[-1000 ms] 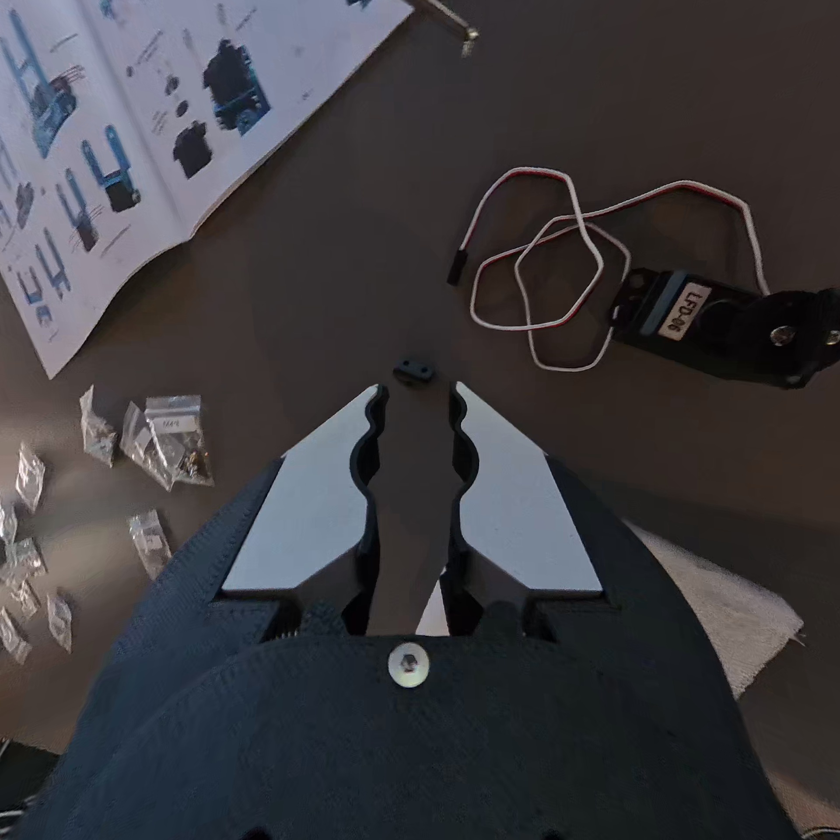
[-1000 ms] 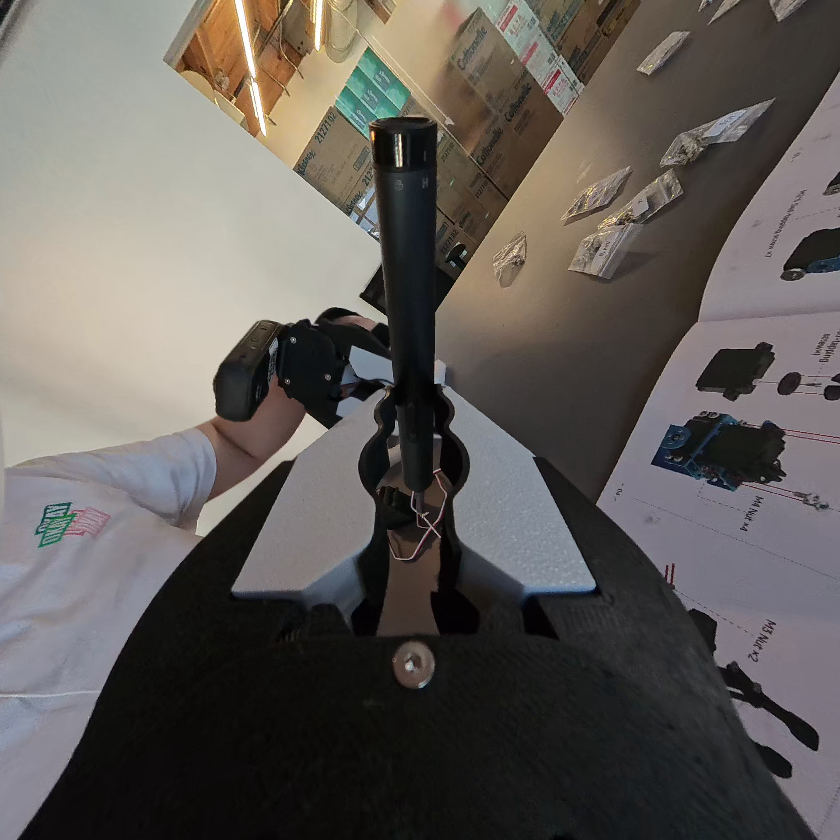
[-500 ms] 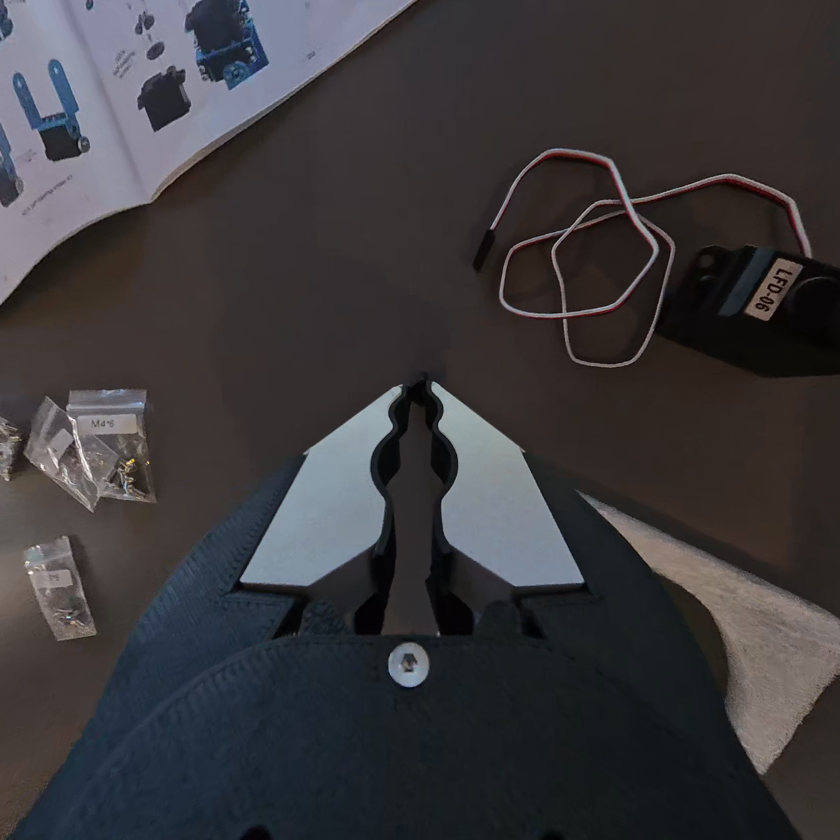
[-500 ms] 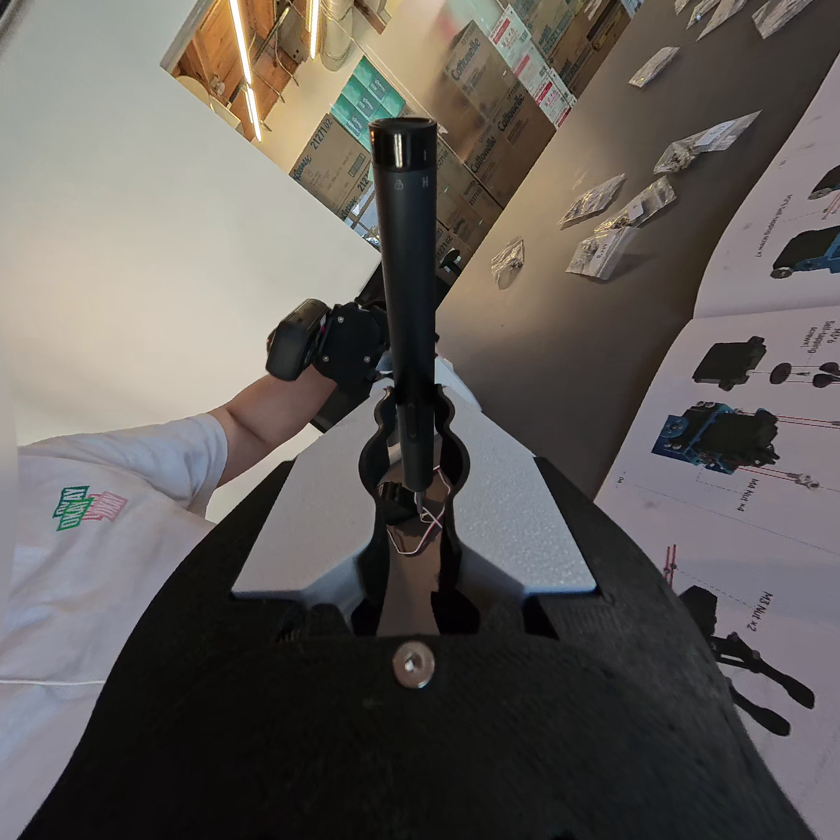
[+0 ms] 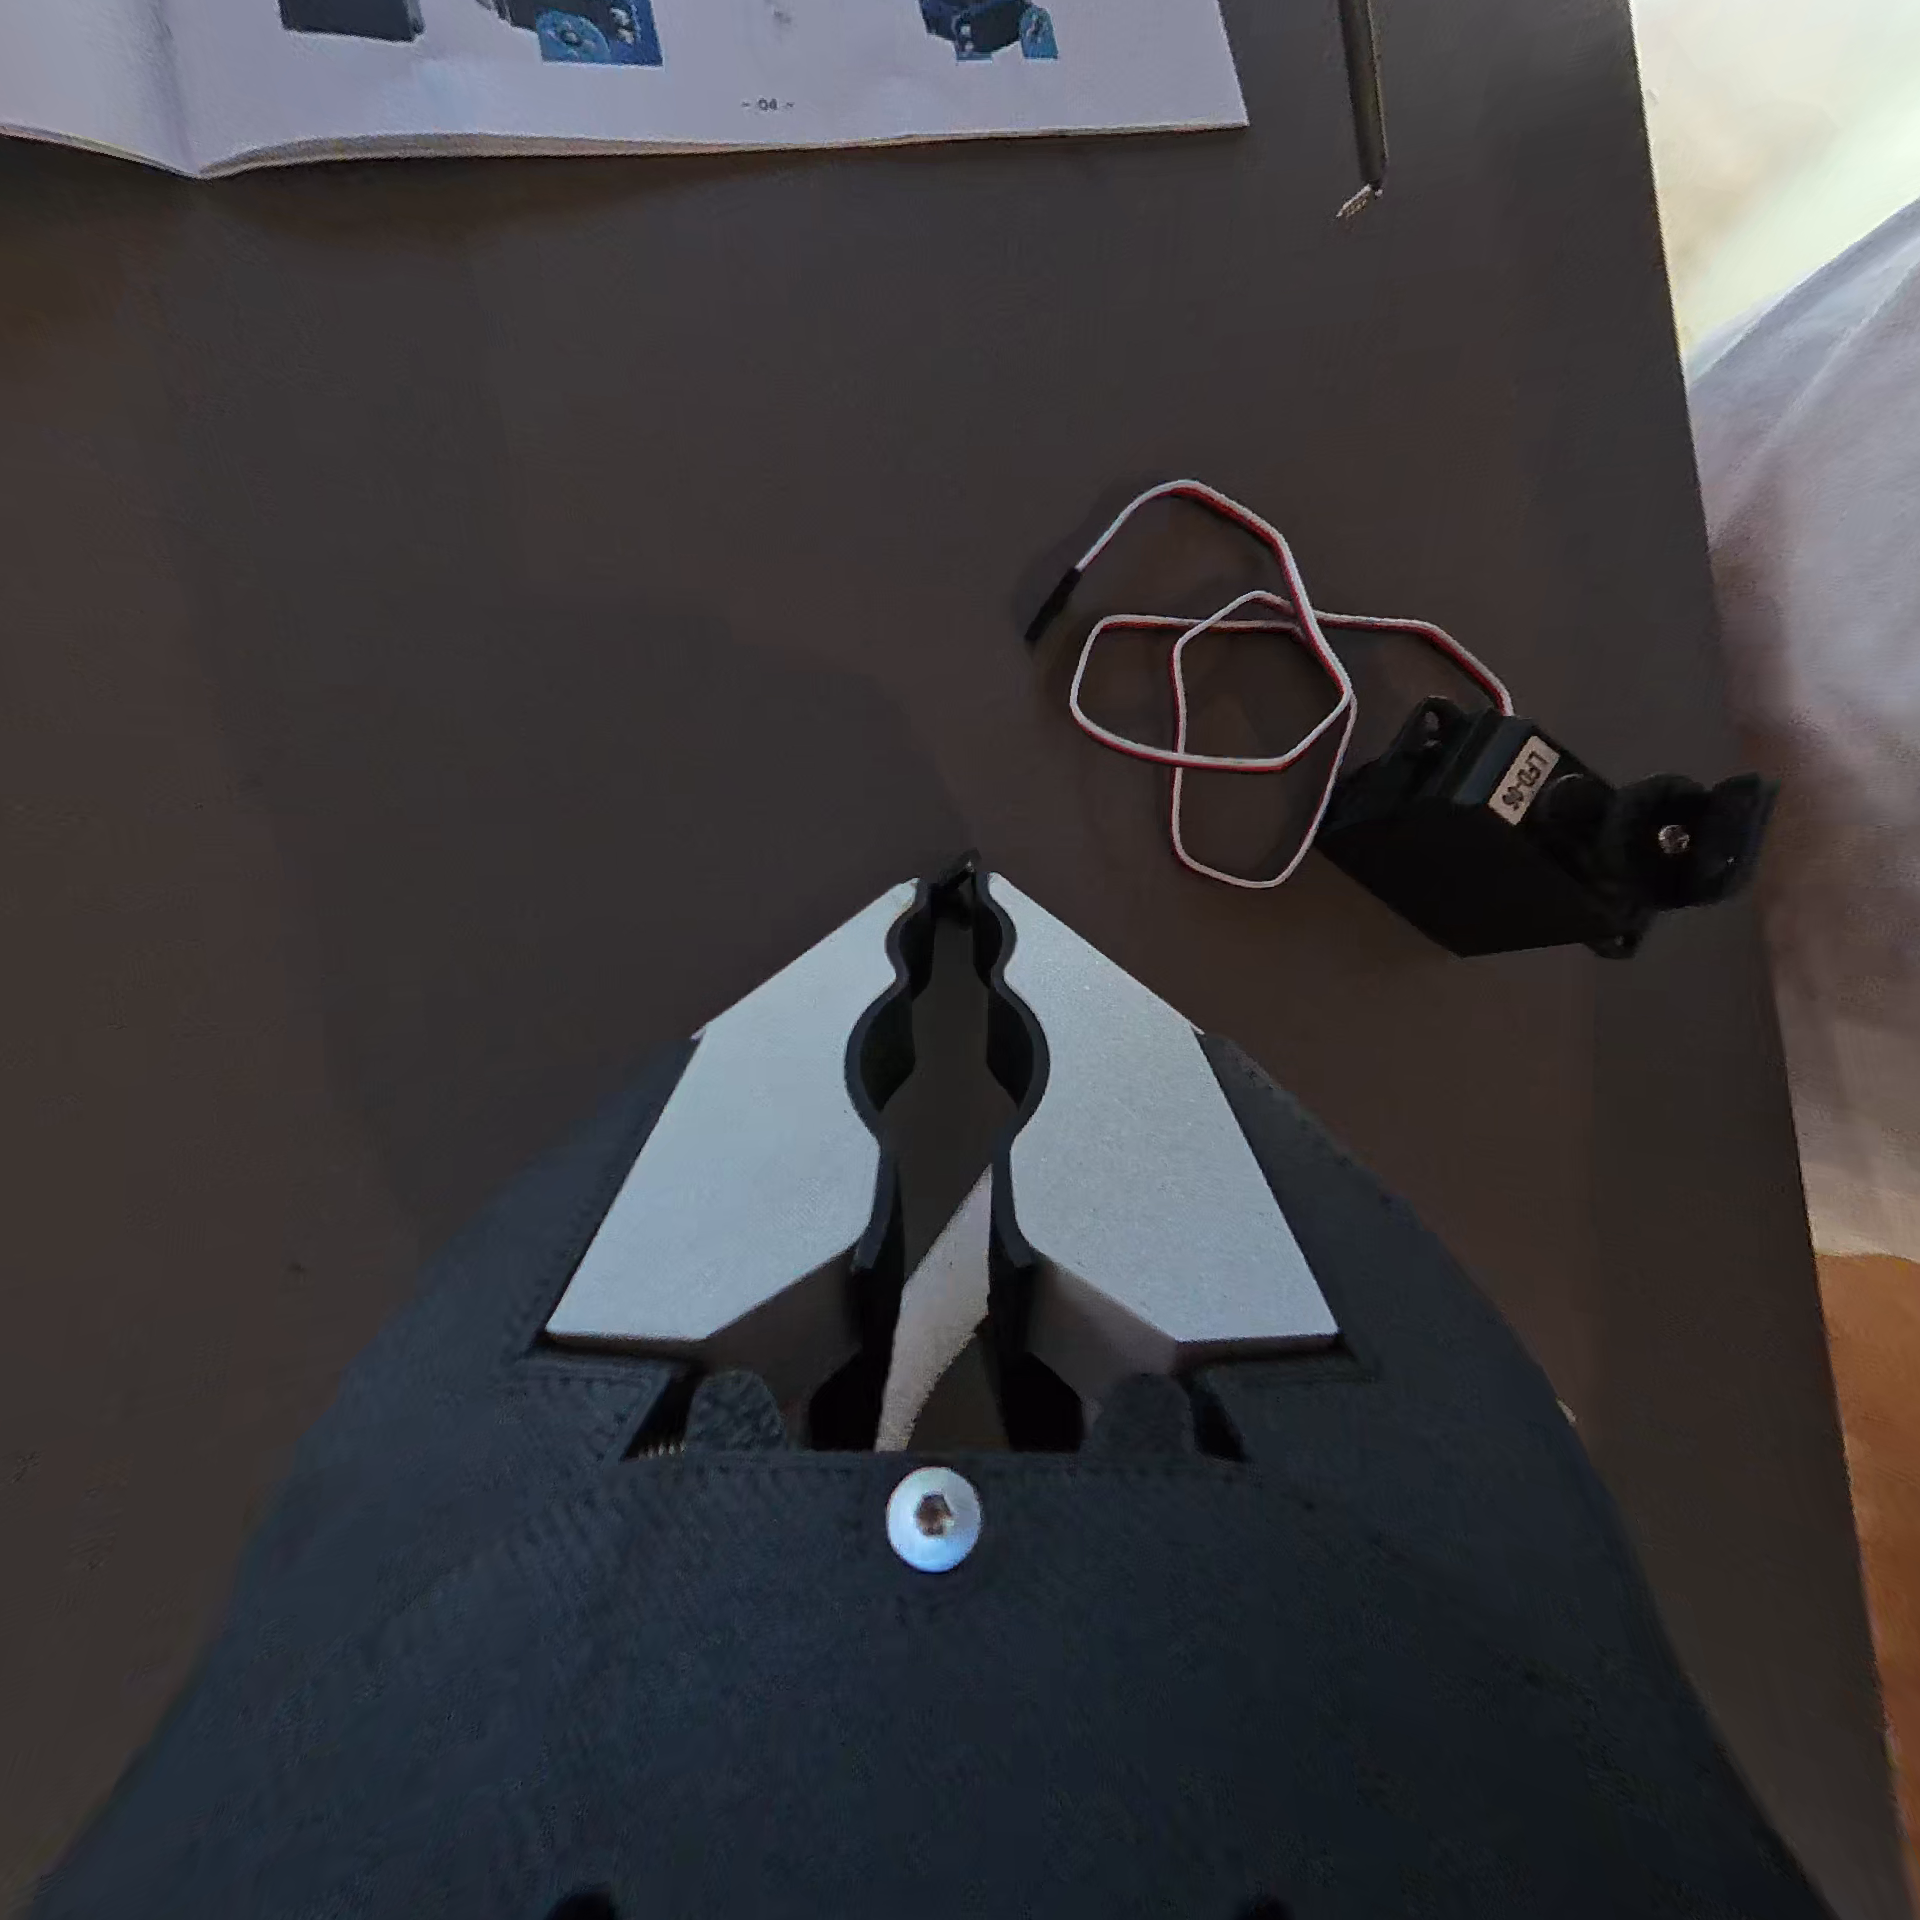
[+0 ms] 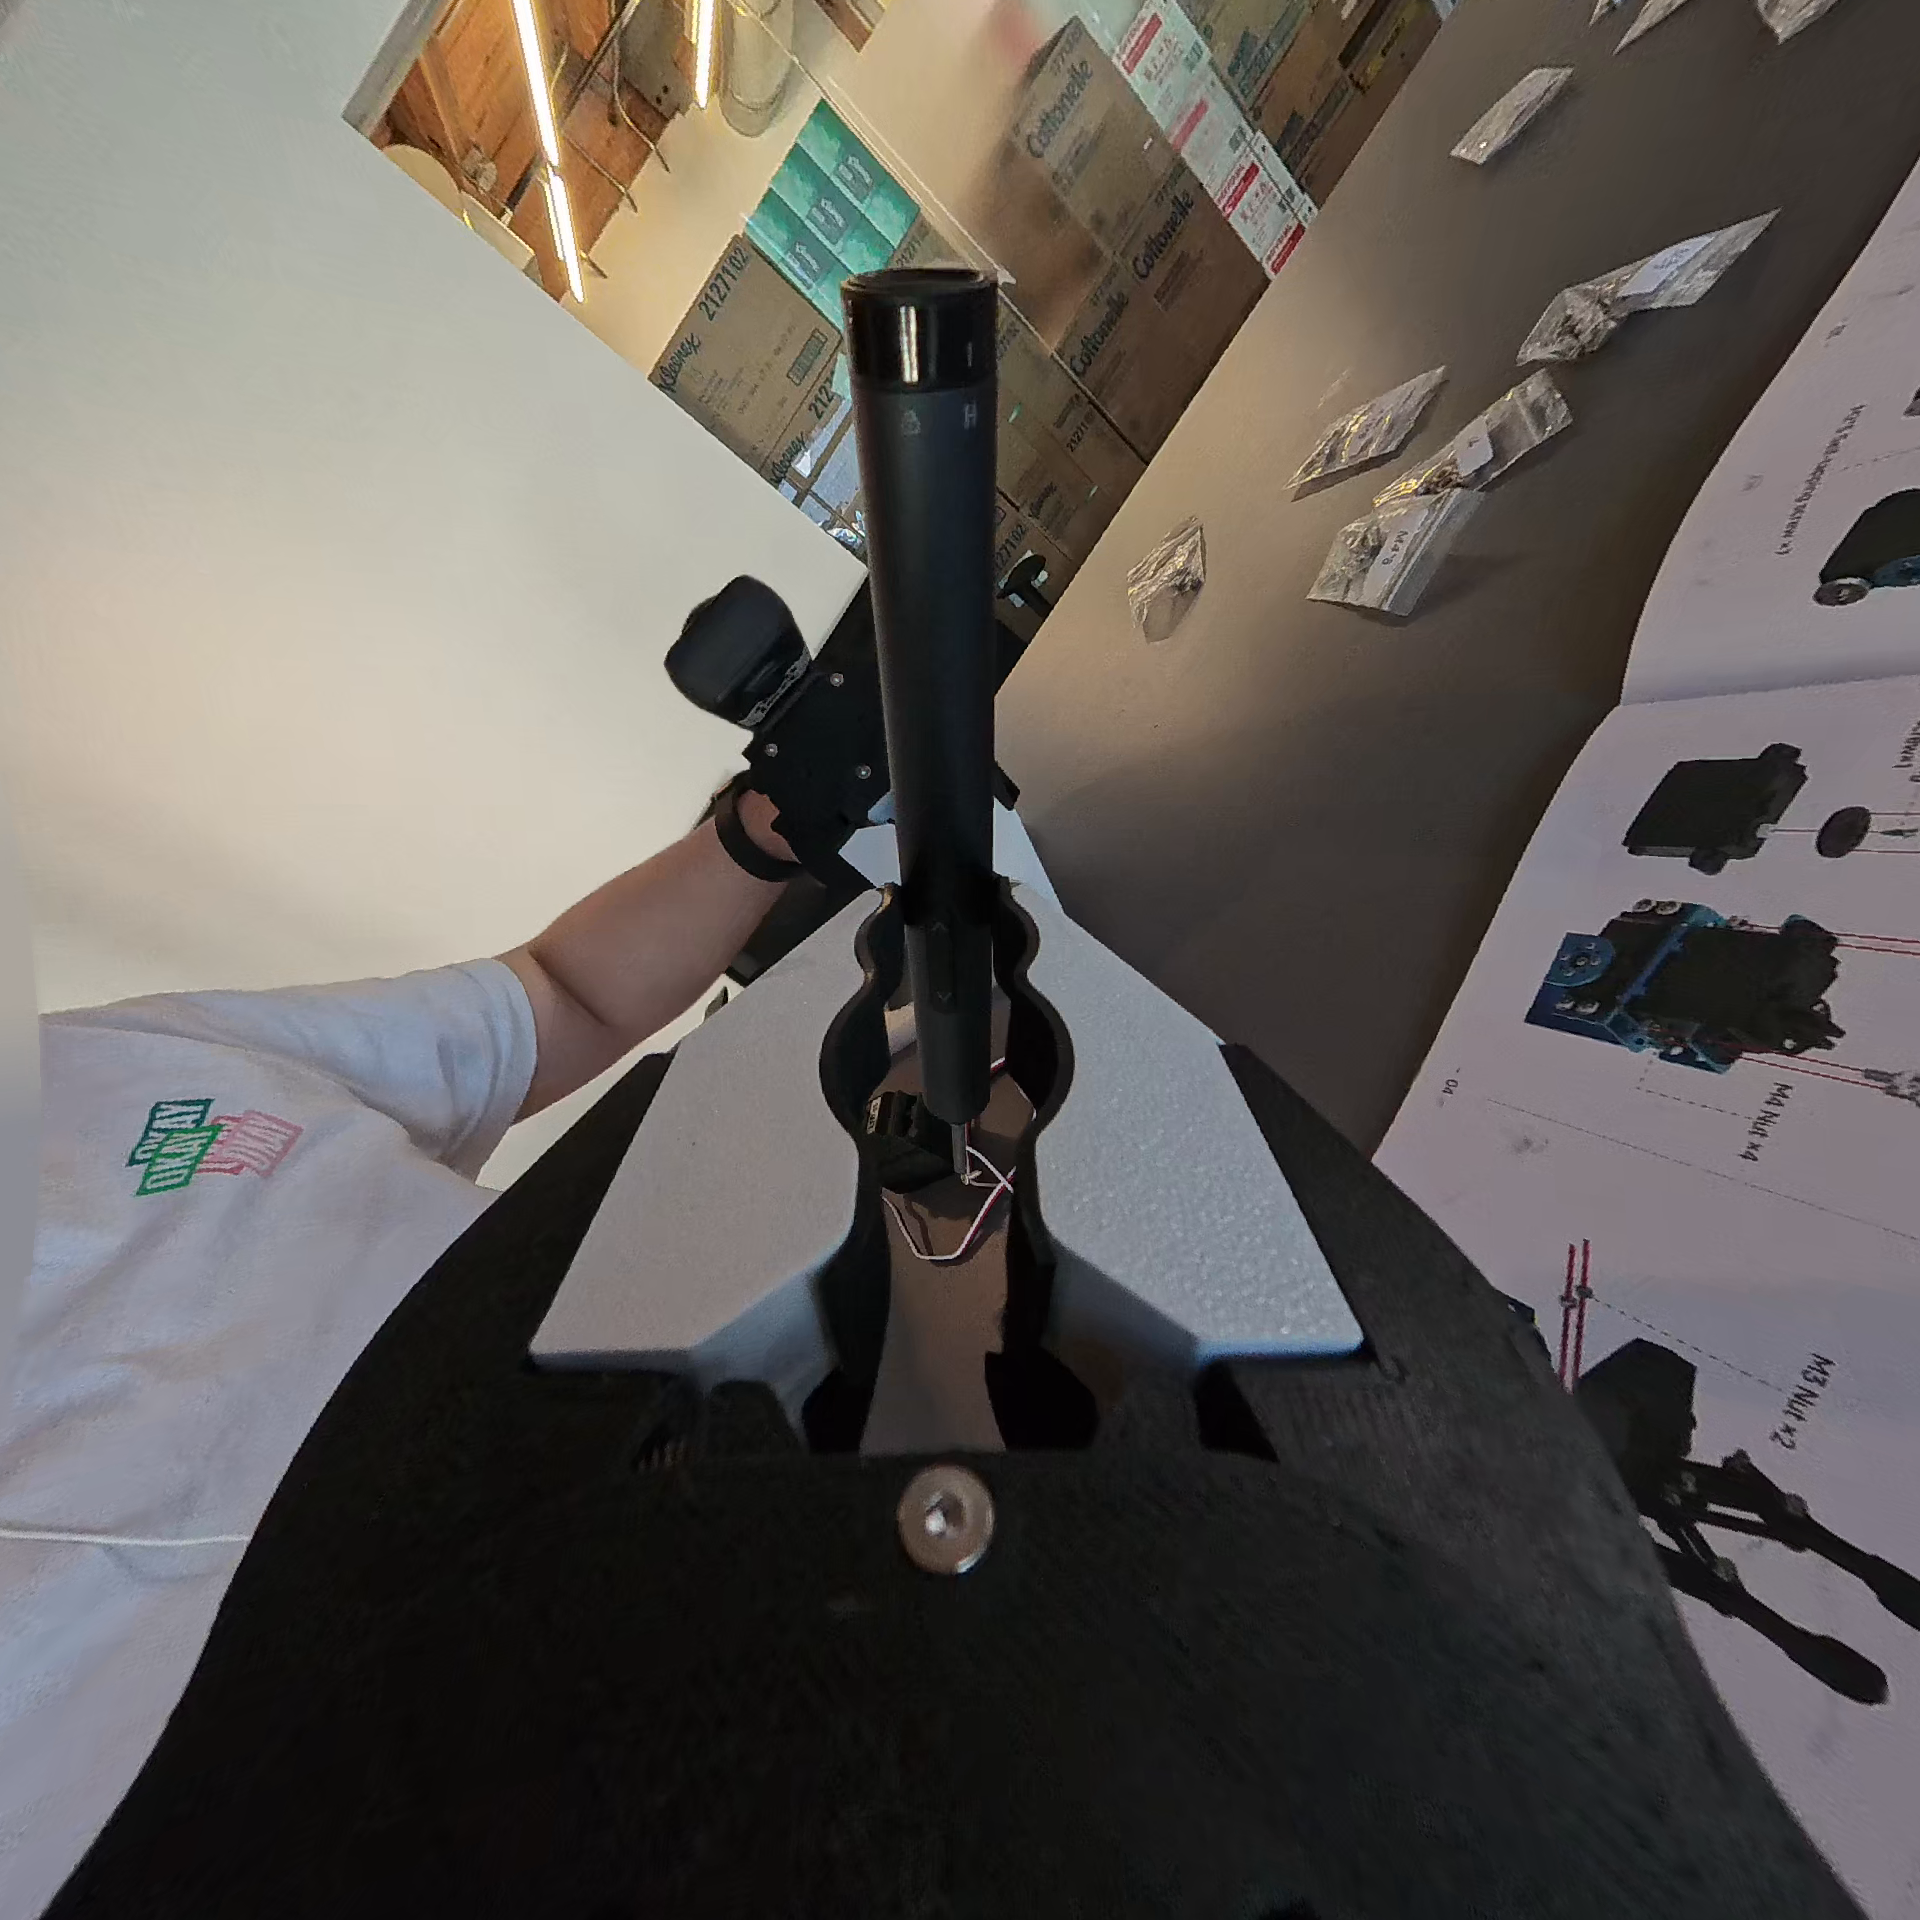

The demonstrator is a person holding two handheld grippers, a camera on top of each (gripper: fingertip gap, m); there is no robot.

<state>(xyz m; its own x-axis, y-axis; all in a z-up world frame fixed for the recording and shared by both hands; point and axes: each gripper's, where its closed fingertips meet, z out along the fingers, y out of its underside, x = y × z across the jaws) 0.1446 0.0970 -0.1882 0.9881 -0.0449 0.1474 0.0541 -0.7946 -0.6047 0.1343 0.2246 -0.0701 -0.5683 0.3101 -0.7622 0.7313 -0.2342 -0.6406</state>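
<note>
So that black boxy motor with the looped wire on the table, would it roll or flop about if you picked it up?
The black motor block looks rigid with flat sides, so it probably won't roll. Its thin red and white wire lies in loose loops, so it would likely dangle and trail. The bracket at one end might make it hang unevenly.

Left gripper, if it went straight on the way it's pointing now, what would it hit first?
Most likely the bare dark table. The left gripper, shut on a small black part, points down at open tabletop, left of the servo and its wire. Depth is unclear.
</note>
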